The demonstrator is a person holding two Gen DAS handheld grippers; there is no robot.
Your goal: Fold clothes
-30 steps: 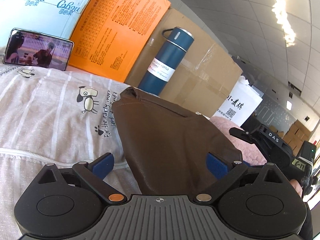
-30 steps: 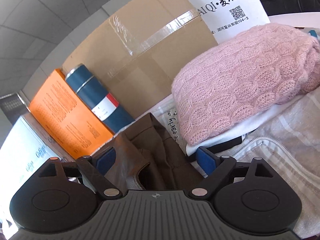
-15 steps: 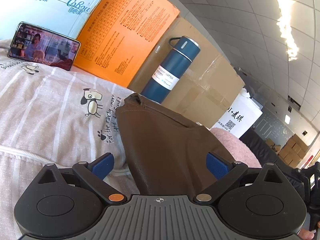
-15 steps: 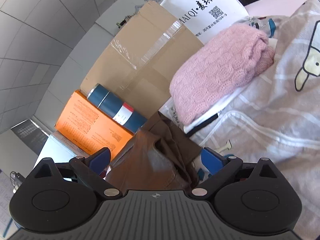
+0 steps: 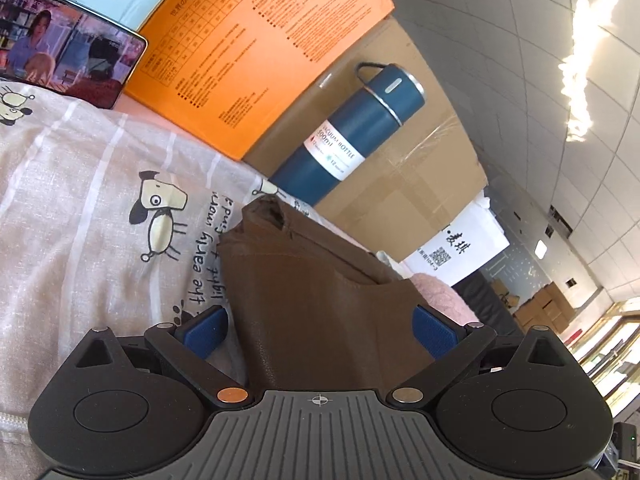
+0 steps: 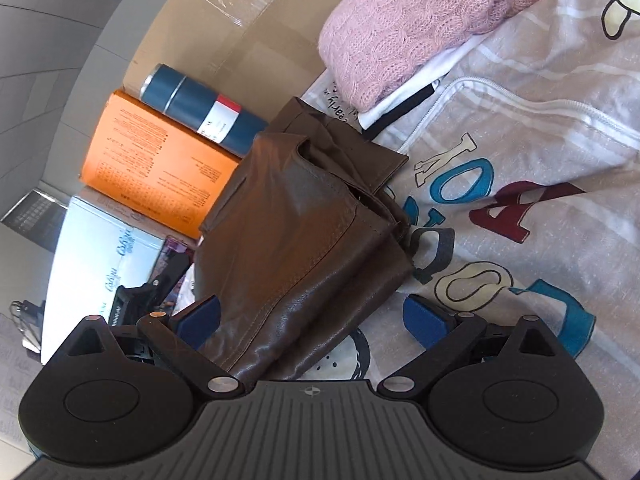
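Observation:
A folded brown leather garment (image 5: 320,300) lies on a printed sheet (image 5: 80,220). My left gripper (image 5: 320,334) is open, its blue pads (image 5: 204,332) standing wide to either side of the garment's near end without pressing on it. In the right wrist view the same garment (image 6: 300,240) shows as a thick, shiny bundle. My right gripper (image 6: 312,322) is open too. The garment's near edge lies by the left pad (image 6: 200,320), while the right pad (image 6: 424,326) hovers over bare sheet (image 6: 520,160). Part of the left gripper (image 6: 136,300) shows at the left.
A folded pink knit sweater (image 6: 420,20) rests on a white garment (image 6: 412,96) at the back. A blue vacuum bottle (image 5: 348,136), an orange box (image 5: 260,52), a cardboard box (image 5: 412,168), a white bag (image 5: 456,248) and a phone (image 5: 68,52) line the far edge.
The right gripper has tipped down and rolled, so the brown garment now fills its view, and its jaws stand slightly wider. The left view has swung closer to the boxes; the other gripper left its right edge.

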